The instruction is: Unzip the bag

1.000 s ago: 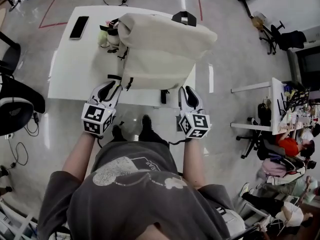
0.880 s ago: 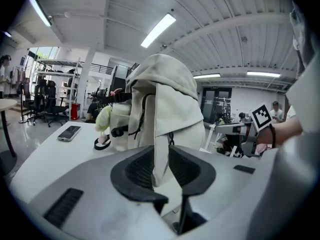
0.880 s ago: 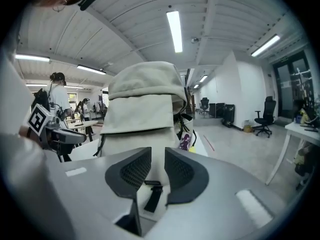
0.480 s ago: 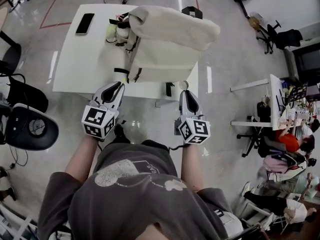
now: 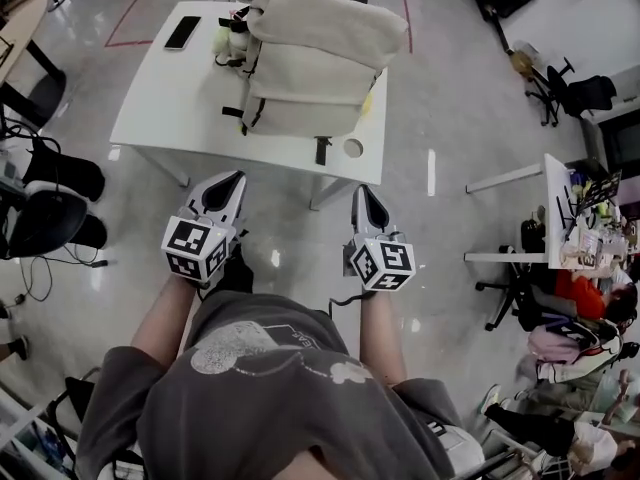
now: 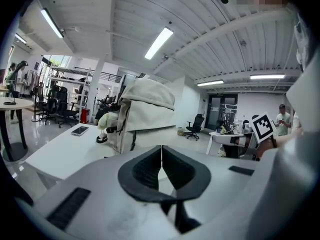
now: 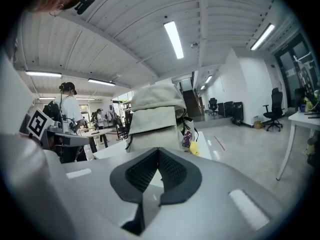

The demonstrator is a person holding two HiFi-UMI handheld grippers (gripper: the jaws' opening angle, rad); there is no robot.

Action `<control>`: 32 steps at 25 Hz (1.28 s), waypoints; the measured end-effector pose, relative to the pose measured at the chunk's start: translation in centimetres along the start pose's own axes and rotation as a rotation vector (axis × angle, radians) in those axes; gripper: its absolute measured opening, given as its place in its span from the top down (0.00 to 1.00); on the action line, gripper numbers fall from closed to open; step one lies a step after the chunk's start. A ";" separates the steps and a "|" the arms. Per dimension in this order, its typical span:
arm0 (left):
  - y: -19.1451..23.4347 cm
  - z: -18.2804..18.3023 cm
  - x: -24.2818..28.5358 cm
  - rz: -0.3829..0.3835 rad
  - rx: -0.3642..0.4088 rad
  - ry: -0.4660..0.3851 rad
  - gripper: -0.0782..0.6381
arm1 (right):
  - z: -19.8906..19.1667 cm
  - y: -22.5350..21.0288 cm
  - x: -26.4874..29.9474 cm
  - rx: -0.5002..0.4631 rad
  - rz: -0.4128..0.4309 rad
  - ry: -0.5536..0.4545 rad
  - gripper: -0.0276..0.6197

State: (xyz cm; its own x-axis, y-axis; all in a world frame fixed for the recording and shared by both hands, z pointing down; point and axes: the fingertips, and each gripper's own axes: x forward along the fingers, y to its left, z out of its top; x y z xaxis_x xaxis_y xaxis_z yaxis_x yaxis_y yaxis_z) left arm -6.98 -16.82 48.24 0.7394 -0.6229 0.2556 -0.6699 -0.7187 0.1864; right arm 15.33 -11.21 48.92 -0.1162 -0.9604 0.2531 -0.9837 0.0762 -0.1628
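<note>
The cream backpack [image 5: 310, 68] stands upright on the white table [image 5: 165, 113], a black strap [image 5: 321, 150] hanging over the front edge. Both grippers hover over the floor, well short of the table and pointing at it. My left gripper [image 5: 233, 177] has just been closing and its pads now meet with nothing between them. The right gripper [image 5: 362, 190] is shut and empty too. In the left gripper view the backpack [image 6: 146, 115] rises beyond the closed left gripper [image 6: 161, 148]. In the right gripper view the backpack [image 7: 155, 115] stands past the closed right gripper [image 7: 158, 149].
A black phone [image 5: 182, 33] lies at the table's far left. A small plush toy [image 5: 224, 41] sits beside the bag. There is a round opening [image 5: 352, 148] near the table's front right corner. Black office chairs [image 5: 50, 208] stand at left, and a cluttered desk [image 5: 556, 203] at right.
The person has stepped back, so both grippers have drawn away from the table's front edge and the bag. The left jaws have gone from parted to closed.
</note>
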 end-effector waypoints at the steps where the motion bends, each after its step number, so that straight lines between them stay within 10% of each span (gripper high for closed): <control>1: -1.2 -0.4 -0.8 0.006 0.001 0.002 0.87 | -0.3 0.0 -1.4 0.000 0.011 0.002 0.96; 15: -14.6 -4.6 -9.8 0.093 -0.033 -0.004 0.88 | -4.4 -3.8 -17.1 0.022 0.000 0.021 0.96; 32: -17.0 -4.4 -14.7 0.064 -0.029 -0.017 0.88 | -6.6 2.5 -18.9 -0.040 0.111 0.108 0.96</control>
State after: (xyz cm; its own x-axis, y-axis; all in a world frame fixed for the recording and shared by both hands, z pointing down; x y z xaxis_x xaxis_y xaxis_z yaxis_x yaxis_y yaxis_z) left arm -6.76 5.97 45.47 0.6956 -0.6727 0.2521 -0.7175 -0.6678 0.1981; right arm 14.14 8.90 50.02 -0.2368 -0.9111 0.3375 -0.9684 0.1932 -0.1580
